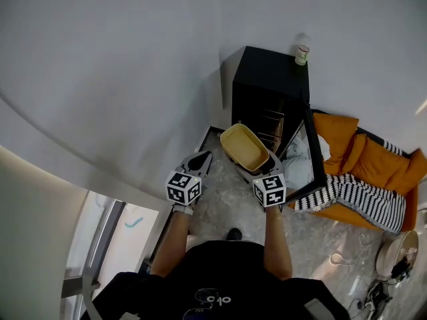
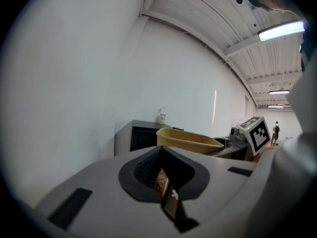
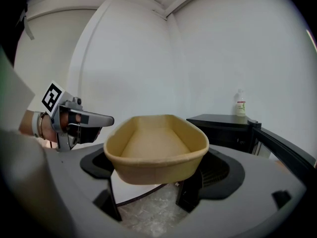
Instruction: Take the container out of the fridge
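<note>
left claw: jaws pressed together, nothing between them. right claw: jaws clamped on the near end of the yellow container, held level above the floor, outside the black fridge, beside its open door.

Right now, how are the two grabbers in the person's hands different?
The right gripper is clamped on the tan container; the left gripper has its jaws together with nothing between them. The right gripper is just in front of the open black fridge; the left gripper is off to the side, nearer the white wall. Both are grey and carry a black-and-white marker cube.
</note>
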Available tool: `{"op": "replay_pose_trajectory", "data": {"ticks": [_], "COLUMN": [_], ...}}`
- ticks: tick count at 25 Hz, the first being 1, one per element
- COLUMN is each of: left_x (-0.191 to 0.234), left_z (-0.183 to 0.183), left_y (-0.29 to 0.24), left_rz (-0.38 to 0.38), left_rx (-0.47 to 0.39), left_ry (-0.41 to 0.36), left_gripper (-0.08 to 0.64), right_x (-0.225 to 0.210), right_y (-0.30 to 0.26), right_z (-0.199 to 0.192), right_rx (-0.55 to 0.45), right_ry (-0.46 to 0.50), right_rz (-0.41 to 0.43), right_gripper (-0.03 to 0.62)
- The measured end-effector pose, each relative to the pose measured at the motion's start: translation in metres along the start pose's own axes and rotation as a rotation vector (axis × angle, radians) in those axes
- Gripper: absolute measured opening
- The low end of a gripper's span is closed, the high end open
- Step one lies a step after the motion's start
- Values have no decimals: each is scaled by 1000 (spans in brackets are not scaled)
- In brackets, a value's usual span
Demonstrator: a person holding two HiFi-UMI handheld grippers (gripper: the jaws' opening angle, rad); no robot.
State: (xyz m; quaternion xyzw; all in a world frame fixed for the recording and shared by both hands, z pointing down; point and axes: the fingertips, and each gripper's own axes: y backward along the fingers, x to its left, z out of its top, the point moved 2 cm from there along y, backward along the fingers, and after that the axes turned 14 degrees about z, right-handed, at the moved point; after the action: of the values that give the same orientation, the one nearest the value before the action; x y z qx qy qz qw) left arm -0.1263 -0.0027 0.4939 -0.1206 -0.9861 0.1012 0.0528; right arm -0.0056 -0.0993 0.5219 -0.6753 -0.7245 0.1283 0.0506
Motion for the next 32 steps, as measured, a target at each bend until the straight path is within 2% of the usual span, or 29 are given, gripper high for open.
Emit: {"op": "replay_pose_trajectory", "data": {"ticks": [32], "left_x": [-8], "left_z": [1], "left_y": [11], "left_rz": [-28], "left_rx": [-15], "left_ry": [-2], "left_gripper": [8], "right_x": [10], "right_y": [11], "right_z": [2], "right_rx": [-1], "right_ry": [16], "right_rz": [-13], "right_gripper": [518]}}
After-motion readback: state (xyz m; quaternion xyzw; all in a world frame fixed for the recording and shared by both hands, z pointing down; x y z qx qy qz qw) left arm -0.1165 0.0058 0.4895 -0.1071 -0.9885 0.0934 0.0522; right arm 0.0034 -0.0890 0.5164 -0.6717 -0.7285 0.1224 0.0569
